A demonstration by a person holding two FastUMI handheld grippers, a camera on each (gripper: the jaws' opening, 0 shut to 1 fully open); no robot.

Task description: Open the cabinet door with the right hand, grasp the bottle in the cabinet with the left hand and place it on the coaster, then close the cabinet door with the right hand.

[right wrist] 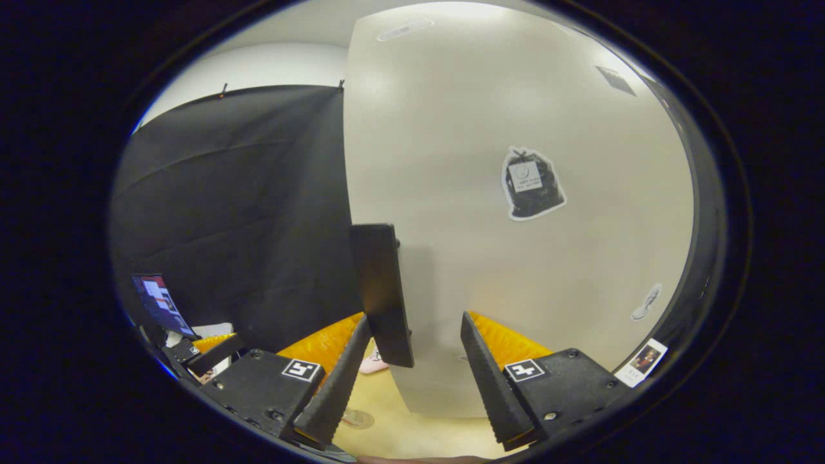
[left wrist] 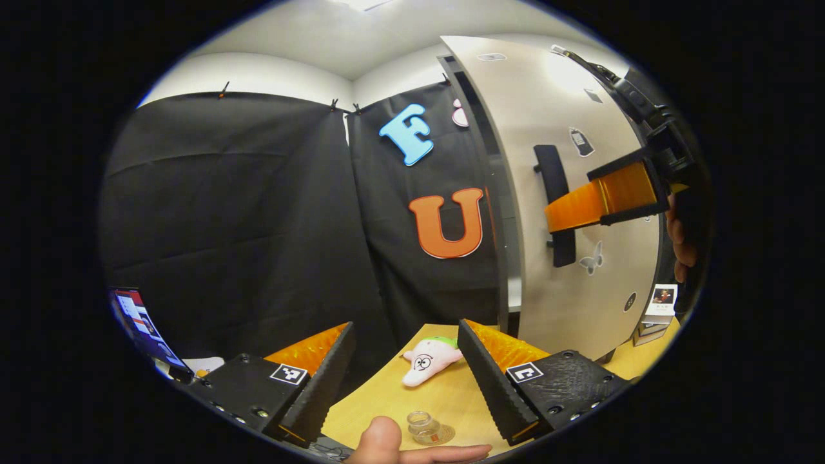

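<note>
Flat black handle (right wrist: 381,293) between spread tongs (right wrist: 409,367)

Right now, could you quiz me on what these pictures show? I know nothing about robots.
1. True or false: the left gripper holds the bottle.
2. What stands between the right gripper's open jaws? A) handle B) toy C) screen
3. Fill in: the bottle stands on the ____.
Key: 1 false, its jaws are open and empty; 2 A; 3 coaster.
</note>
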